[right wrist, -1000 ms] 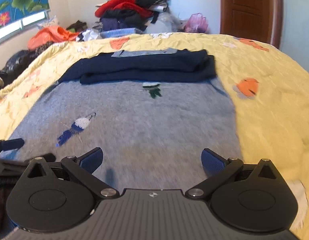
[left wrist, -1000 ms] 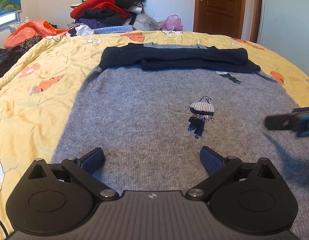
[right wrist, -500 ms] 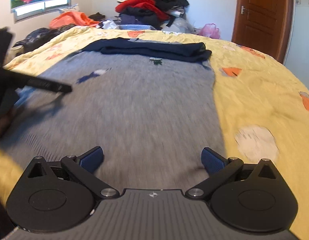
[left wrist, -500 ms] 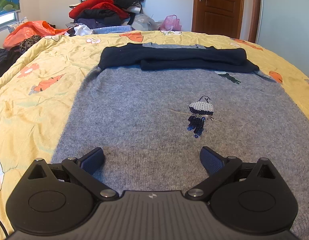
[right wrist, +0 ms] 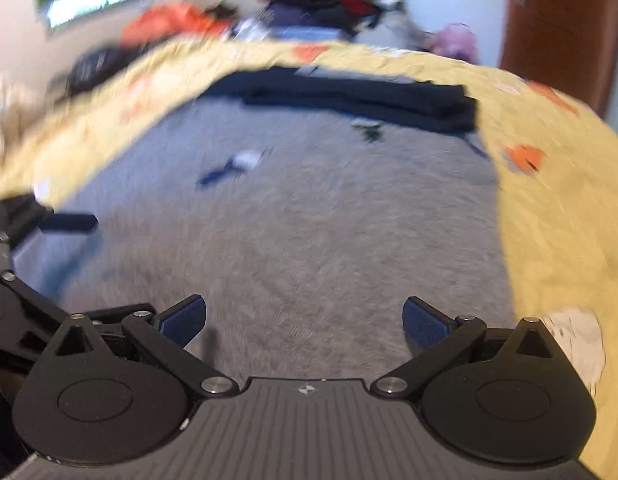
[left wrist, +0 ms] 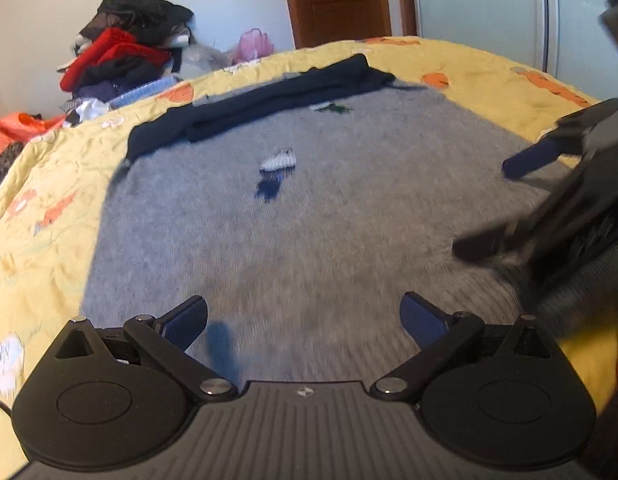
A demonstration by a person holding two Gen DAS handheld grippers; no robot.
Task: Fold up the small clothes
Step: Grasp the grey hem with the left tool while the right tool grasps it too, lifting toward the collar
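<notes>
A grey knit sweater (left wrist: 309, 208) lies flat on the yellow bedspread (left wrist: 41, 208), its dark navy sleeves (left wrist: 269, 96) folded across the far end. It also shows in the right wrist view (right wrist: 309, 220) with the navy sleeves (right wrist: 369, 98). My left gripper (left wrist: 303, 318) is open and empty over the sweater's near hem. My right gripper (right wrist: 305, 320) is open and empty over the near hem further right. The right gripper shows at the right of the left wrist view (left wrist: 549, 200); the left gripper shows at the left of the right wrist view (right wrist: 37, 232).
A pile of red and dark clothes (left wrist: 125, 60) and orange fabric (left wrist: 17, 128) lie beyond the bed's far left. A wooden door (left wrist: 337, 0) stands behind the bed. Bare yellow bedspread (right wrist: 569, 220) lies right of the sweater.
Both grippers have swung and tilted, blurring the views. The right gripper has come into the left wrist view at the right. Both stay open.
</notes>
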